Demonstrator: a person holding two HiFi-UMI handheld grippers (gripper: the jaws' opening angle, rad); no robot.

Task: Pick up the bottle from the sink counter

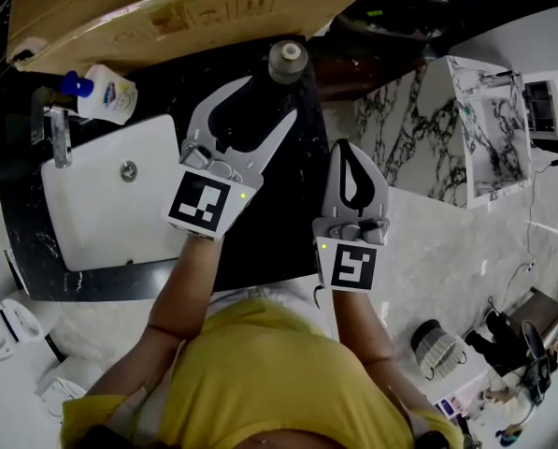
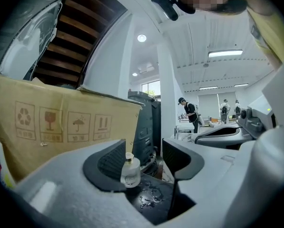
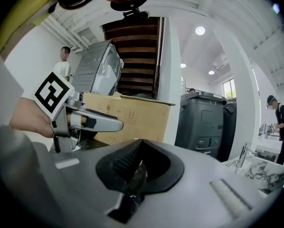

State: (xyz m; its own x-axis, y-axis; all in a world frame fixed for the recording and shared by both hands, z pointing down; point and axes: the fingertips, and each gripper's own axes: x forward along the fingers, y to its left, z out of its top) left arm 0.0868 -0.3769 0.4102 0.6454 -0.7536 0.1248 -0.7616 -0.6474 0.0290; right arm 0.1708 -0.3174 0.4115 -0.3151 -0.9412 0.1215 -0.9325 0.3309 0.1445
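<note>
A small clear bottle (image 1: 288, 61) with a round cap stands on the black sink counter (image 1: 283, 241) near its far edge. My left gripper (image 1: 269, 101) is open and points at it, with the jaw tips just short of it. In the left gripper view the bottle (image 2: 131, 171) shows in the gap of the left gripper (image 2: 144, 148), close to the left jaw, and neither pad touches it. My right gripper (image 1: 342, 148) hangs to the right of the left one with its jaws shut. The right gripper view shows the right gripper (image 3: 141, 144) with nothing between its jaws.
A white basin (image 1: 120, 195) with a faucet (image 1: 59, 134) is set in the counter's left part. A white soap bottle (image 1: 106, 92) with a blue cap stands behind it. A cardboard box (image 1: 194, 7) lies along the back. Marble slabs (image 1: 419, 129) stand to the right.
</note>
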